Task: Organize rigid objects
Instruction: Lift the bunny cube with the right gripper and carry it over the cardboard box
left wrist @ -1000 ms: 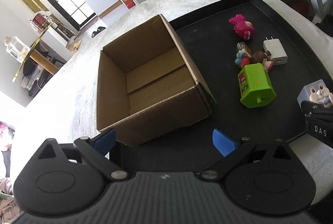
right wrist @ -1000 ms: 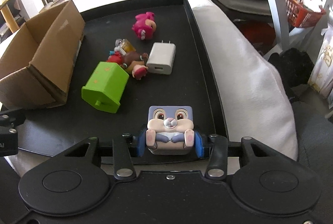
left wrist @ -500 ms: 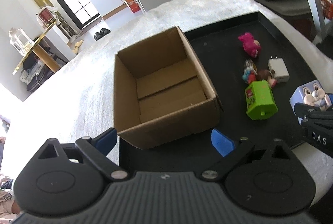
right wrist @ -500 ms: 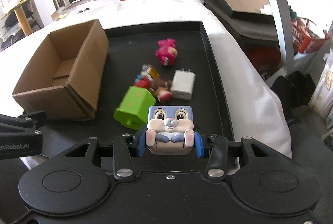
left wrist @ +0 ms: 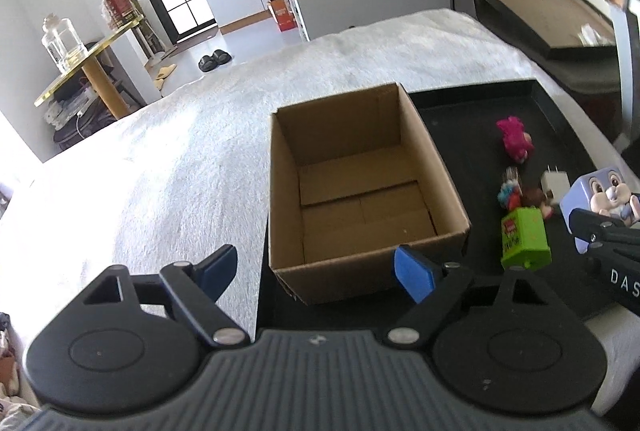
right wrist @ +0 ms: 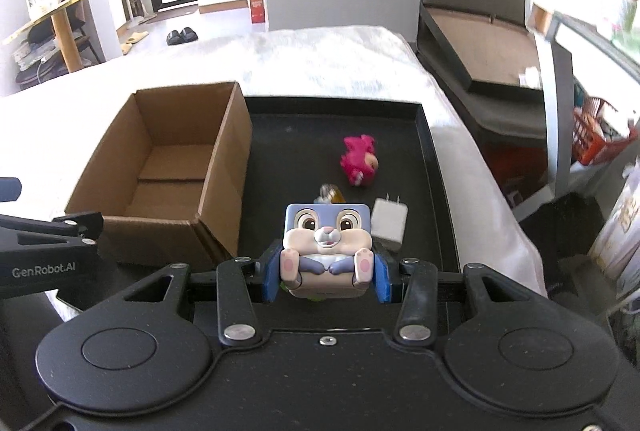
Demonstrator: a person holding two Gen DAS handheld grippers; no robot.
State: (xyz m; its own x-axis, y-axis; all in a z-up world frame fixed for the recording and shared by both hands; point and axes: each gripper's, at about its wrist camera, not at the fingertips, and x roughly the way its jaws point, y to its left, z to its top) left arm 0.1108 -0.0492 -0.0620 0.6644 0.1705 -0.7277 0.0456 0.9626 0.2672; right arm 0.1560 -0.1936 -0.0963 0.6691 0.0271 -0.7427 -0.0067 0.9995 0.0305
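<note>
Blue-and-cream rabbit cube (right wrist: 327, 244), face toward the camera, clamped between the blue fingers (right wrist: 271, 276) of the right gripper (right wrist: 326, 277) and lifted clear of the black tray (right wrist: 436, 167). Seen again at the right edge of the left wrist view (left wrist: 604, 195), above the tray's near right part, with the right gripper's black arm under it.

Below and behind the cube on the tray: white plug adapter (right wrist: 390, 222) just to its right, prongs pointing away; pink plush-like figure (right wrist: 359, 161) farther back; a small multicoloured figure (right wrist: 330, 193) peeking out just above the cube's top edge. In the left wrist view, a green block toy (left wrist: 525, 239) lying on the tray between the box and the cube, with two small figures (left wrist: 520, 193) touching its far end.

Open cardboard box (left wrist: 360, 187) standing upright at the left end of the tray, nothing visible inside but its folded bottom flaps. Near corner just ahead of the left gripper (left wrist: 316, 269).

Left gripper fingers (left wrist: 412, 273) well apart, having just closed in a little, holding nothing; right-hand pad in front of the box's near wall, left-hand pad over the white blanket (left wrist: 192, 151).

Tray resting on that white fuzzy blanket, which covers a bed-like surface. Beyond: a gold-topped side table with a glass jar (left wrist: 64, 41), black slippers (left wrist: 214, 59) on the floor, a kitchen doorway.
</note>
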